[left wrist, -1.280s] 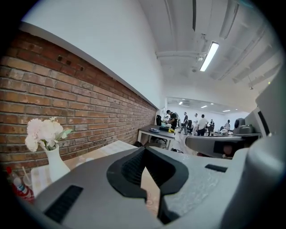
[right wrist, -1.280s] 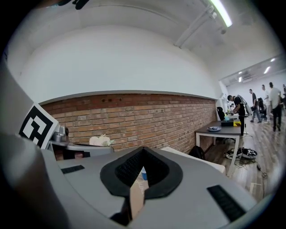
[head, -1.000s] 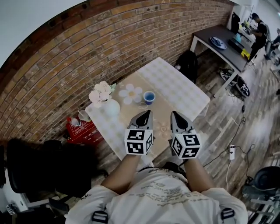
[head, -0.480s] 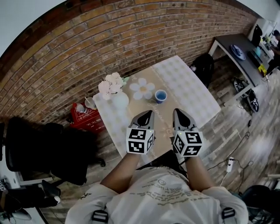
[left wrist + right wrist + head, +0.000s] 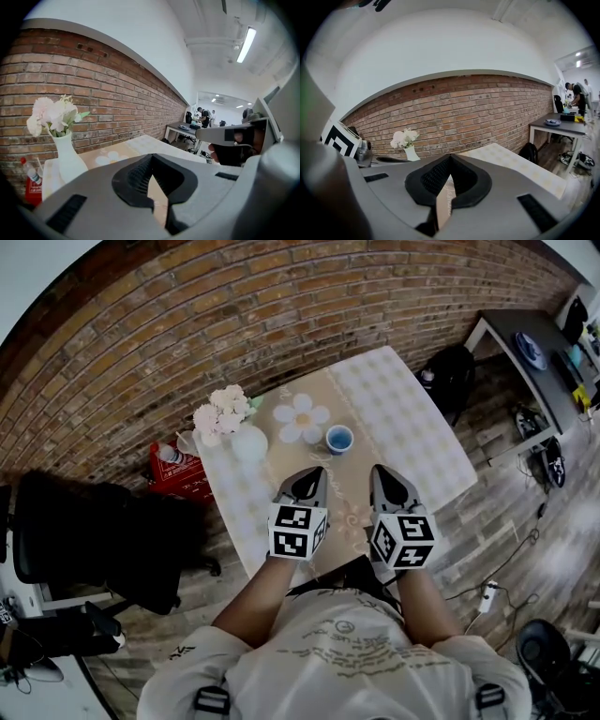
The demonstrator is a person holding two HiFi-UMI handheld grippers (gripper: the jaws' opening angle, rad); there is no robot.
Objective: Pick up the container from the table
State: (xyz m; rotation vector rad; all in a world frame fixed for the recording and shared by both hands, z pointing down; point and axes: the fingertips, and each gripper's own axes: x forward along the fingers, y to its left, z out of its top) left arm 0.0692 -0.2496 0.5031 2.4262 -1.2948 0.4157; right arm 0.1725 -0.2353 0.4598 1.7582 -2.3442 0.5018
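My left gripper (image 5: pixel 307 479) and right gripper (image 5: pixel 384 476) hover clenched and empty over the table (image 5: pixel 412 427), near the blue cup (image 5: pixel 338 439).

Container (image 5: pixel 338 439) on table (image 5: pixel 417 432), vase (image 5: pixel 248 443) to its left

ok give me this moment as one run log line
phase: pre-grasp | left hand-held gripper: shut, empty | right hand-held gripper: shut, empty | blue container: on table, untouched, ahead of both
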